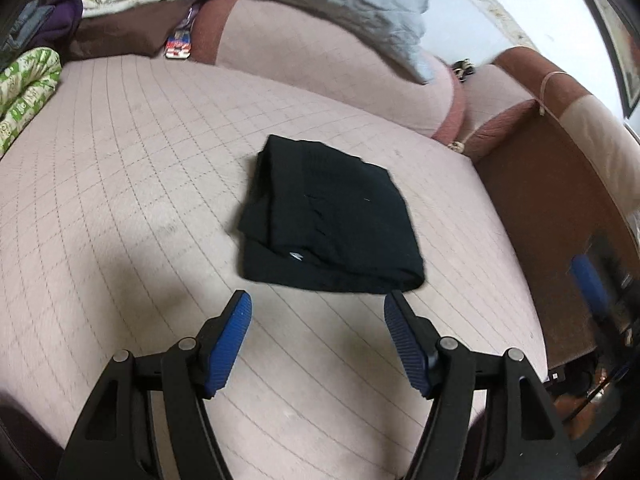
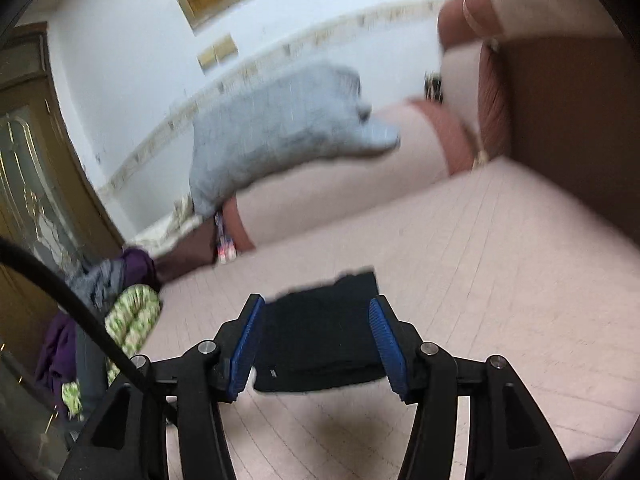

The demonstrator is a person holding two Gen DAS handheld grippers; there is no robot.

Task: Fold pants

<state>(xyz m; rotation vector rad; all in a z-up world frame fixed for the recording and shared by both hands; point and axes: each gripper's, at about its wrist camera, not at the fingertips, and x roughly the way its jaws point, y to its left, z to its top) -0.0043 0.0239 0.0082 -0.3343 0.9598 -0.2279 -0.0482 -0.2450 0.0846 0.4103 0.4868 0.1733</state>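
Item: black pants (image 1: 328, 216), folded into a compact rectangle, lying flat on the pink quilted sofa seat (image 1: 120, 152), just beyond my fingertips and touched by neither gripper. My left gripper (image 1: 318, 304) hangs over the near seat with its blue pads apart and nothing between them; my right gripper (image 2: 316, 312) likewise stands apart and empty above the pants. Also present: grey cushion (image 1: 320, 4) on the far backrest, green patterned bedding (image 1: 24, 88) at far left.

Folded pants (image 1: 332, 216) mid-sofa seat (image 1: 120, 160) — quilt (image 1: 320, 4) on the backrest behind, armrest (image 1: 560, 128) to the right
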